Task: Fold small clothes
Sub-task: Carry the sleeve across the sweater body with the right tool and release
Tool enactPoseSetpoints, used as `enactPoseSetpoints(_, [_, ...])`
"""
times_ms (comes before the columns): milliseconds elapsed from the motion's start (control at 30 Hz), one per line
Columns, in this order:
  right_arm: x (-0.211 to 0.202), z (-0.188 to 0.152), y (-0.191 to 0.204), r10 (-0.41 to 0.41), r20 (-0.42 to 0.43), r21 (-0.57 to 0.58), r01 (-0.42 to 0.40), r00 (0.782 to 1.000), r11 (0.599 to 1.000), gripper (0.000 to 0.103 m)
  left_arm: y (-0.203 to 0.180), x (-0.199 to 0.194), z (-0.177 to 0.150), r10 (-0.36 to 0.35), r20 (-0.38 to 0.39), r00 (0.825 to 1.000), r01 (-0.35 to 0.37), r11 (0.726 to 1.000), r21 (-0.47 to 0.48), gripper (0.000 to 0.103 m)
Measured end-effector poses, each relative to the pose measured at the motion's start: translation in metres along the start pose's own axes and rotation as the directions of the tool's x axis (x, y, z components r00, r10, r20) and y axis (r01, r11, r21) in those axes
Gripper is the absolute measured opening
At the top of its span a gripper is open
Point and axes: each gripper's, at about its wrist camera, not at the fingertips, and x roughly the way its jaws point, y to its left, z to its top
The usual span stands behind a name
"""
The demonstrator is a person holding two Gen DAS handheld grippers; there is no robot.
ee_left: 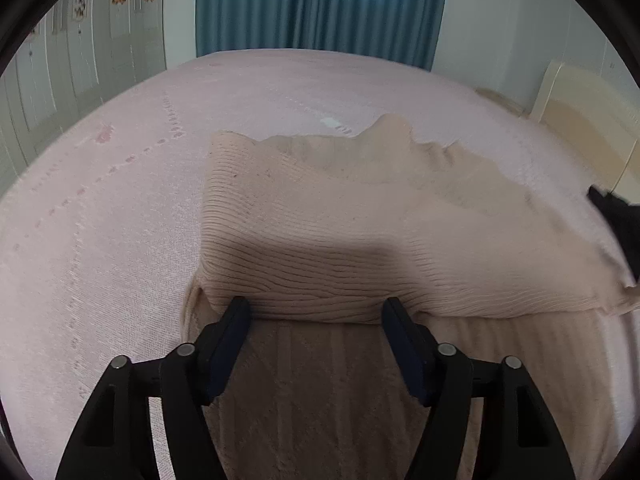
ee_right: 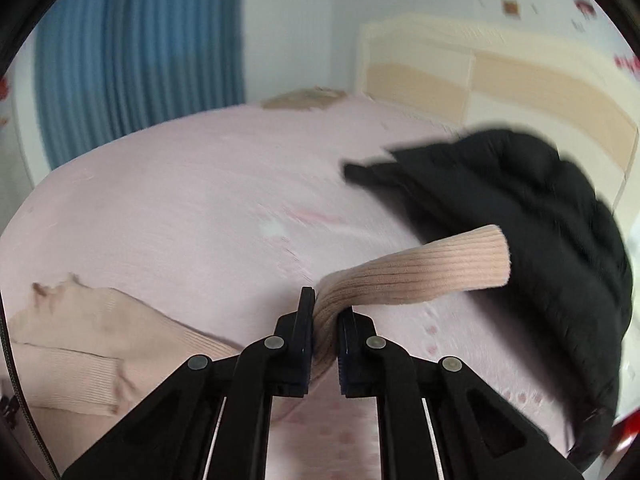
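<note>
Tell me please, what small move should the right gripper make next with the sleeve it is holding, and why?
Probably carry the sleeve across and lay it on the sweater body. The right gripper is shut on the ribbed sleeve, whose cuff hangs free above the pink bedsheet, near the black garment. The left gripper is open at the sweater's folded edge, gripping nothing.

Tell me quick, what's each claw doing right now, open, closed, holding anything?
Left claw: open, fingers at the folded edge of the beige sweater, not pinching it.
Right claw: closed on the sweater's ribbed sleeve.
</note>
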Motion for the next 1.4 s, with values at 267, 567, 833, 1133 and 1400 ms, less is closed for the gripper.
enactPoseSetpoints(267, [-0.081,0.024,0.173,0.178,0.09,-0.259,-0.149,0.98,0.954,0.009,0.056,-0.029,-0.013,-0.172,-0.001,0.985,0.168,0.963,-0.211,0.072])
enactPoseSetpoints(567, [-0.097,-0.047,0.379,0.526,-0.219,-0.319,-0.57,0.822,0.757,0.021,0.139,-0.085,-0.05,-0.069,0.008,0.998,0.069,0.98,-0.186,0.072])
enactPoseSetpoints(833, [-0.083,-0.1,0.337,0.501,-0.211,-0.312,-0.544,0.839,0.779,0.038,0.148,-0.09,-0.049,-0.054,0.008,0.998,0.055,0.984,-0.171,0.072])
enactPoseSetpoints(1133, [-0.007,-0.103,0.172,0.284,-0.237,-0.177,-0.329,0.929,0.928,0.045,0.097,-0.055,-0.013,-0.151,-0.003,0.989,0.149,0.978,-0.144,0.071])
enactPoseSetpoints(1400, [0.032,-0.124,0.158,0.39,-0.311,-0.092,-0.436,0.867,0.895,0.045,0.082,-0.024,0.023,-0.323,-0.005,0.946,0.305,0.899,-0.313,0.041])
